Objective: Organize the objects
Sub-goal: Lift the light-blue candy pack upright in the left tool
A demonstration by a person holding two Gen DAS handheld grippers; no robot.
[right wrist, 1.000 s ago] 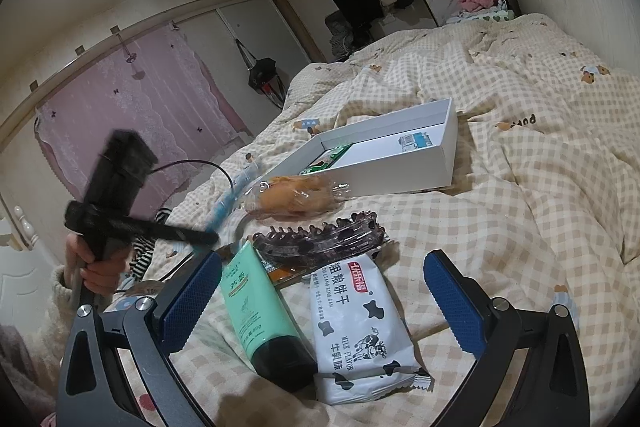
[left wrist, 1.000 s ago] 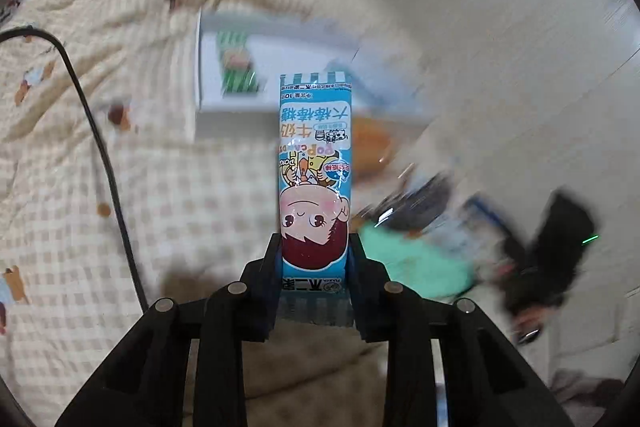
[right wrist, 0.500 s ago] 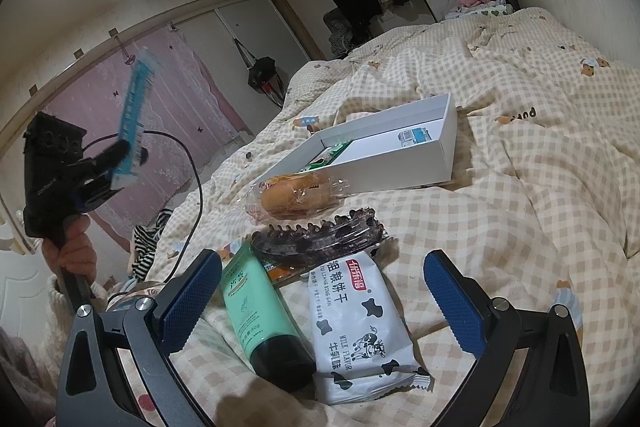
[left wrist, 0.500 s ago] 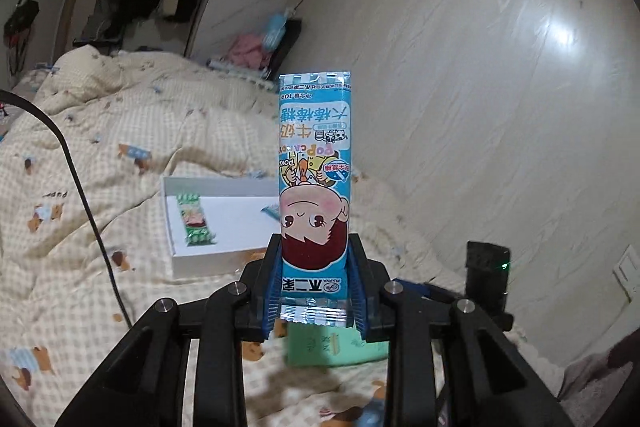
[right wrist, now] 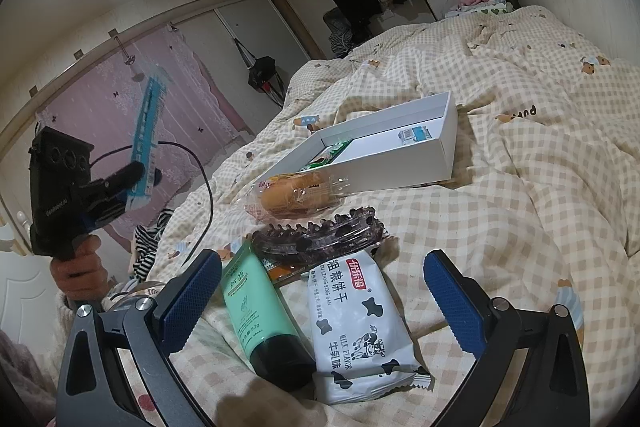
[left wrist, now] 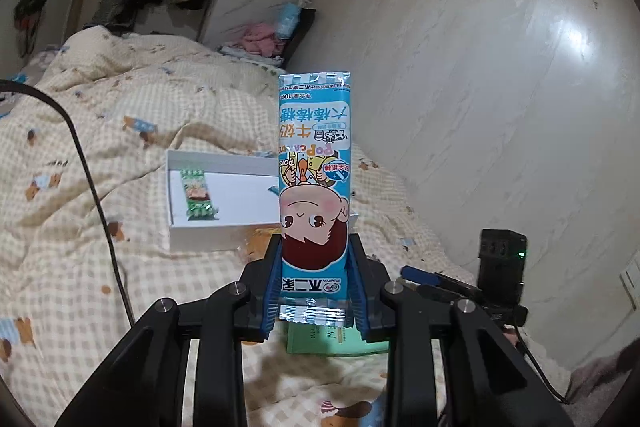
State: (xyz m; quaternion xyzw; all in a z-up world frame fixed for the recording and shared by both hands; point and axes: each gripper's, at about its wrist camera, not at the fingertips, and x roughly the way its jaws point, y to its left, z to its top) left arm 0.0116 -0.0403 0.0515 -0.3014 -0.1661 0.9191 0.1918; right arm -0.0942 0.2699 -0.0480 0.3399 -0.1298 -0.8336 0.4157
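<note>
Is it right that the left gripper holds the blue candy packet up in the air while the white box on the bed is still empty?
Not quite. The left gripper does hold the candy packet aloft, but the white box is not empty: the right wrist view shows a green packet and a small blue-and-white item inside.

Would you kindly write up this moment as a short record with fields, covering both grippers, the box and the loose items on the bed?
left gripper: shut on the blue candy packet, raised above the bed
right gripper: open, holding nothing, low over the loose items
white box: open on the checked quilt; holds a green packet and a small blue-and-white item
loose items: wrapped bun, dark hair clip, green tube, milk biscuit pack
placement: bun touches the box's near wall; clip lies over the tube and biscuit pack tops
</note>
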